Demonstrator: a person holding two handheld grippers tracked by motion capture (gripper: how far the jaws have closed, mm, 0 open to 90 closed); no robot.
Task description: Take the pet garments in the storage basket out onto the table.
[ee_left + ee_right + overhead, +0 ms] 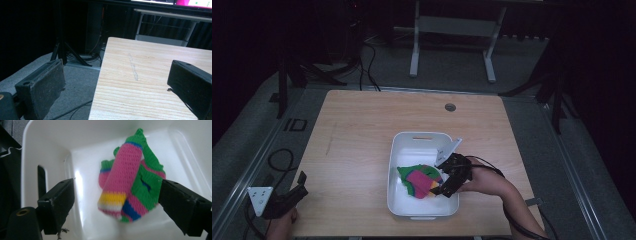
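Tongs on right (116,202) spread wide over white bin (398,200), jaws either side of knitted sock bundle (130,185), not touching it. Left tongs (115,82) spread wide too, empty, at near-left edge of worktop (150,75). Bundle crumpled inside bin: pink, green, with yellow, white, blue stripes.

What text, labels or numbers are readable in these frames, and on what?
"ID": dark marking on the grey floor left of the table, in the high view; the letters are my best reading.
White tag at the white bin rim: small dark marks, too small to read.
Lit screens along the top edge of the left gripper view: too cropped and blurred to read.
Striped knit cloth, grippers: no text.
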